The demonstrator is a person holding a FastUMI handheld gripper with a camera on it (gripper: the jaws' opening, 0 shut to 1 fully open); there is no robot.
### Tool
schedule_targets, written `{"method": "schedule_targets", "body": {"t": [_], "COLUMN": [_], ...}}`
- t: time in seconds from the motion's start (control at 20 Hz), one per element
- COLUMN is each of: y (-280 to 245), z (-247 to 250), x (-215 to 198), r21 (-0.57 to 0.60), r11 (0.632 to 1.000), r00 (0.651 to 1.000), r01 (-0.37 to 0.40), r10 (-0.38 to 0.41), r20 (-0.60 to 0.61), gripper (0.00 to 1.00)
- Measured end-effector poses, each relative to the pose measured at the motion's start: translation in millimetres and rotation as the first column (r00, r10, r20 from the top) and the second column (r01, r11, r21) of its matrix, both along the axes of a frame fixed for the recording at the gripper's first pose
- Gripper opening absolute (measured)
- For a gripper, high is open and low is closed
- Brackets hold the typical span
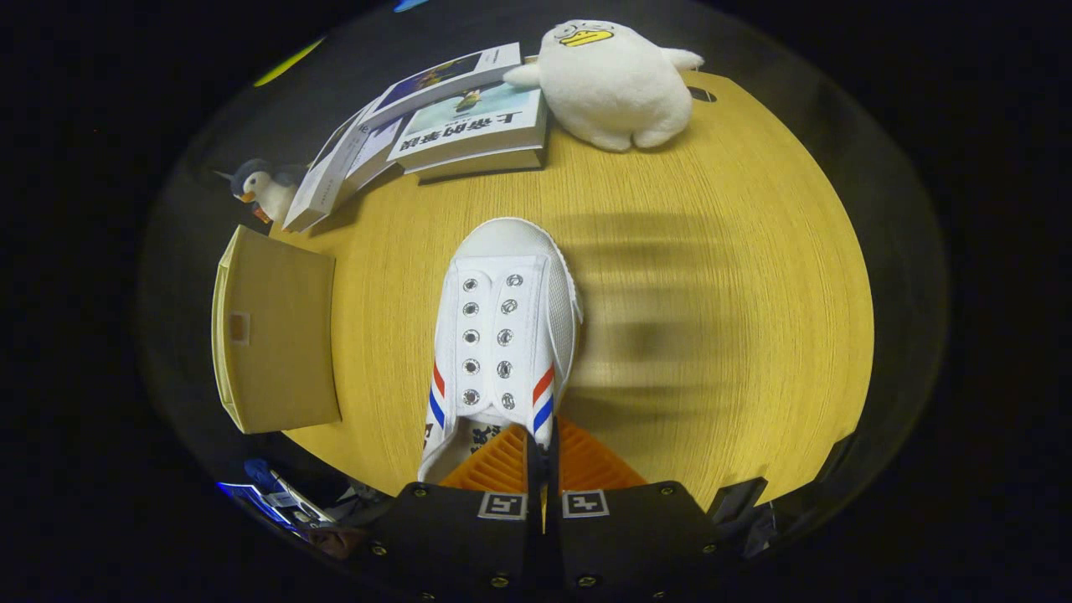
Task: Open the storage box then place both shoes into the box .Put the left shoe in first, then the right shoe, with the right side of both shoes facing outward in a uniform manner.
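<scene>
Claw (543, 459) pinching white shoe (505, 335) collar, toe forward

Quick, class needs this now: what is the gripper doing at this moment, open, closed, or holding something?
Gripper: closed, its fingers pinching the side wall of the white shoe at the shoe's opening, holding it over the wooden table.

The shoe (502, 335) is white, with silver-ringed eyelets in two rows and slanted red and blue stripes on each side; dark print marks its insole. The table (712, 276) is yellow wood with fine grain. The box (272, 331) beside the shoe is pale tan. The plush duck (611, 84) is white with a yellow beak. The small penguin toy (264, 188) looks dark grey and white, beak perhaps orange. The books (469, 126) have white covers with blue and green pictures
</scene>
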State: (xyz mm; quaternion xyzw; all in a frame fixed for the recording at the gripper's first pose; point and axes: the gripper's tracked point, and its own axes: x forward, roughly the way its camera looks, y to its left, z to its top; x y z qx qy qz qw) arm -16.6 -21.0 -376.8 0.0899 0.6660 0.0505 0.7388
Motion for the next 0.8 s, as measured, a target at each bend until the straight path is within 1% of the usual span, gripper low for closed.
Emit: {"method": "schedule_targets", "body": {"t": [0.2,0.45,0.8], "y": [15,43,79], "z": [28,62,108], "x": [4,11,18], "r21": [0.007,0.042,0.034], "r11": [1.000,0.998,0.990], "r00": [0.999,0.997,0.985], "r01": [-0.023,-0.050,-0.138], "r10": [0.023,0.048,0.134], "r20": [0.023,0.053,0.105], "gripper": [0.01,0.01,0.01]}}
